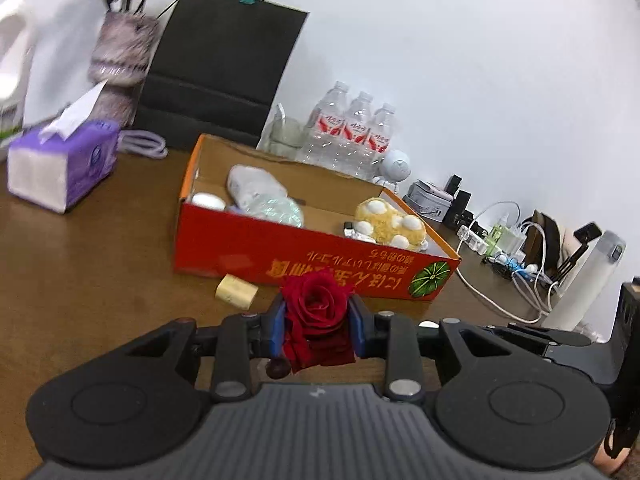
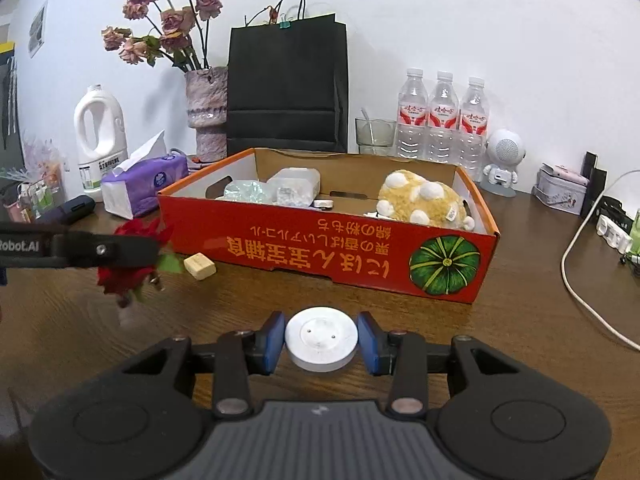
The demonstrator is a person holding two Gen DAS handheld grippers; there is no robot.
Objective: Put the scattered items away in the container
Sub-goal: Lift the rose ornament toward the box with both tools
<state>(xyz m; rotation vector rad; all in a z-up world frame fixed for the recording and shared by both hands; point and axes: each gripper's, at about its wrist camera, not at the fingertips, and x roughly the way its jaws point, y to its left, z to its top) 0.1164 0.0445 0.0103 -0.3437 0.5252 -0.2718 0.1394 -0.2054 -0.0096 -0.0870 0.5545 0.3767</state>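
My left gripper (image 1: 318, 322) is shut on a red rose (image 1: 318, 304), held above the table in front of the red cardboard box (image 1: 288, 254). In the right wrist view the same rose (image 2: 128, 268) hangs at the left in the left gripper's fingers (image 2: 120, 249). My right gripper (image 2: 321, 340) is shut on a white round disc (image 2: 321, 338), just before the box (image 2: 320, 248). A small cream block (image 2: 199, 266) lies on the table by the box's front wall. Inside the box lie a yellow plush toy (image 2: 424, 200), clear plastic packets (image 2: 280, 188) and small white items.
Behind the box stand a black paper bag (image 2: 286, 88), a vase of dried flowers (image 2: 204, 100), a glass (image 2: 374, 134), three water bottles (image 2: 442, 120) and a white speaker figure (image 2: 502, 160). A purple tissue pack (image 2: 144, 186) and white jug (image 2: 100, 136) stand at left. A white cable (image 2: 580, 280) runs at right.
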